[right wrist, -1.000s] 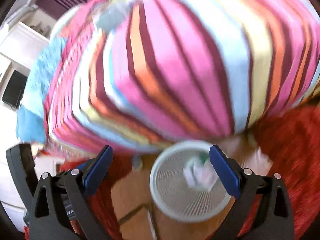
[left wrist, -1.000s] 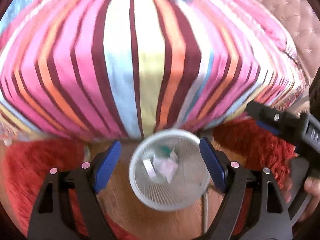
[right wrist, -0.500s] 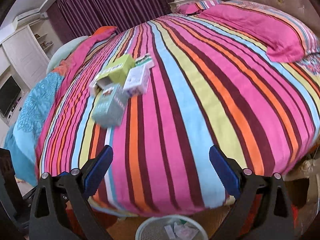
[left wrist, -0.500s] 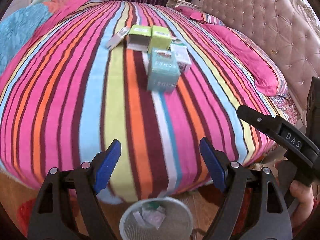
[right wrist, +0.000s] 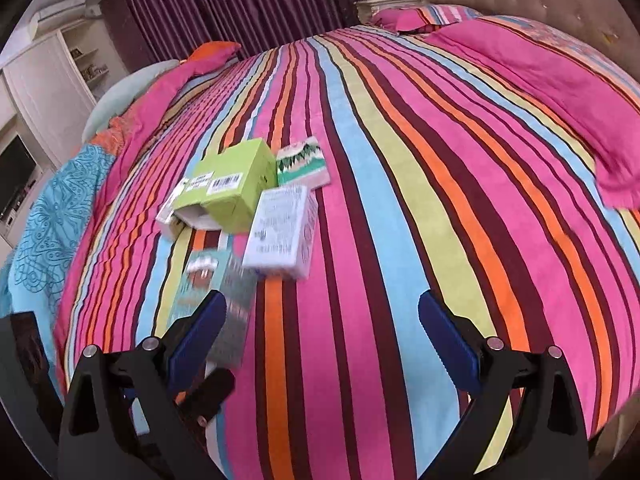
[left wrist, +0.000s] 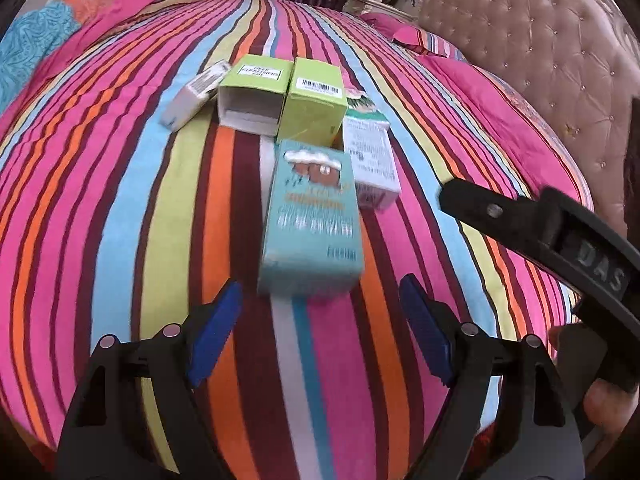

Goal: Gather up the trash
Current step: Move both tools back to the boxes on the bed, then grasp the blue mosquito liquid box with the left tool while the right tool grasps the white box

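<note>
1. Left gripper (left wrist: pixel 320 328) spread wide, empty, just near of the teal carton (left wrist: pixel 310 224).
2. Right gripper (right wrist: pixel 320 344) spread, empty.
3. Cartons cluster mid-bed on striped bedspread (left wrist: pixel 120 200); green boxes (left wrist: pixel 280 92) farthest.

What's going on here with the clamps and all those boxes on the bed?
A person is clearing trash with a two-finger tool in each hand. Both the left gripper and the right gripper are open and empty, aimed at a cluster of boxes on the striped bed. The teal box lies just ahead of the left fingers; two green boxes and a white box lie beyond it. Nothing is picked up yet.
</note>
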`<state>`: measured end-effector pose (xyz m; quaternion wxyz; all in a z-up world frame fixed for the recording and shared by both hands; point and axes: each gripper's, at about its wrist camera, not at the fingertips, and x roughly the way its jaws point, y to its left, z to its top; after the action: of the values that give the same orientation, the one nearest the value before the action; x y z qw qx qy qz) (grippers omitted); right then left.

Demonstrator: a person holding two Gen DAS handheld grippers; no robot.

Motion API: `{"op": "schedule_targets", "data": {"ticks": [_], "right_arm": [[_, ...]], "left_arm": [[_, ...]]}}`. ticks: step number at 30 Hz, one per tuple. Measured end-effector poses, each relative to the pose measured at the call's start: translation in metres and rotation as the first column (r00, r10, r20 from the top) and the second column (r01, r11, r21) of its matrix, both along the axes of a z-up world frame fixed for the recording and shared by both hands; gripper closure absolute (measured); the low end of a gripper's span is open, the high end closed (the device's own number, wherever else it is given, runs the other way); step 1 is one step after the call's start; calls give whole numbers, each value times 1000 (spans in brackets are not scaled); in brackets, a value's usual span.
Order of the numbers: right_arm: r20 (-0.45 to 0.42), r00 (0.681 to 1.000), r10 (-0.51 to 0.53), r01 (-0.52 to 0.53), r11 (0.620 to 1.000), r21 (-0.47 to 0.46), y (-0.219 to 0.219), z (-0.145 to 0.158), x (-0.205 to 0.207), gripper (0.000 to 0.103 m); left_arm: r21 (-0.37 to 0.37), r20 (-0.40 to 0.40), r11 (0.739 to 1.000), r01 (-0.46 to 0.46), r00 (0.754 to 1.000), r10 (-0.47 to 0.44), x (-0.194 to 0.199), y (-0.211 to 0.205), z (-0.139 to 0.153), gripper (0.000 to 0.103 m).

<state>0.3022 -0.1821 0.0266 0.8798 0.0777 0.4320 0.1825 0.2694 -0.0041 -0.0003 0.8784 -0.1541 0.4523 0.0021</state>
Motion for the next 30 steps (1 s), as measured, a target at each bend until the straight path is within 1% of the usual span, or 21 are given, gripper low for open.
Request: {"op": "schedule_targets", "data": {"ticks": [3,7,10,13,15,17,21,25,26,27,30], "right_arm": [[-24,1000,7,-8,1000,-11,9,-7,17,10],[-75,997,14,-14,1000,4,21,-18,37,10],[-79,997,21,-21,1000,3,31,-18,45,10],[-72,997,35,-37,999,-27,41,-18,49,10],[-73,996,44,-47,998,-41,47,-18,53,10],[-71,996,52,-57,996,-68,54,-20,54,10],[-77,996,42,-51,992,-116,63,-26,58,10],[-82,996,18,-30,989,-147,66,-32,65,12],[-75,997,14,-26,986,-166,67,-33,66,15],[-70,997,16,-29,981,-189,69,-35,67,29],[-42,998,37,-46,971,-236,69,-37,62,48]], "left_arm": [[10,0,1000,0,1000,0,12,1,-4,24],[25,-16,1000,-2,1000,2,28,6,-10,24],[42,-28,999,-23,999,24,36,11,-16,24],[32,-17,999,-32,999,33,39,18,-18,24],[39,-2,999,-31,1000,31,40,21,-17,30],[34,13,999,-24,1000,23,40,25,-16,52],[39,18,999,8,1000,-9,43,29,-15,53],[56,34,998,-8,999,6,40,37,-15,54],[54,35,998,-12,999,10,39,39,-15,54],[51,36,999,-15,999,13,37,42,-15,54],[56,37,998,-25,999,23,35,49,-12,54]]}}
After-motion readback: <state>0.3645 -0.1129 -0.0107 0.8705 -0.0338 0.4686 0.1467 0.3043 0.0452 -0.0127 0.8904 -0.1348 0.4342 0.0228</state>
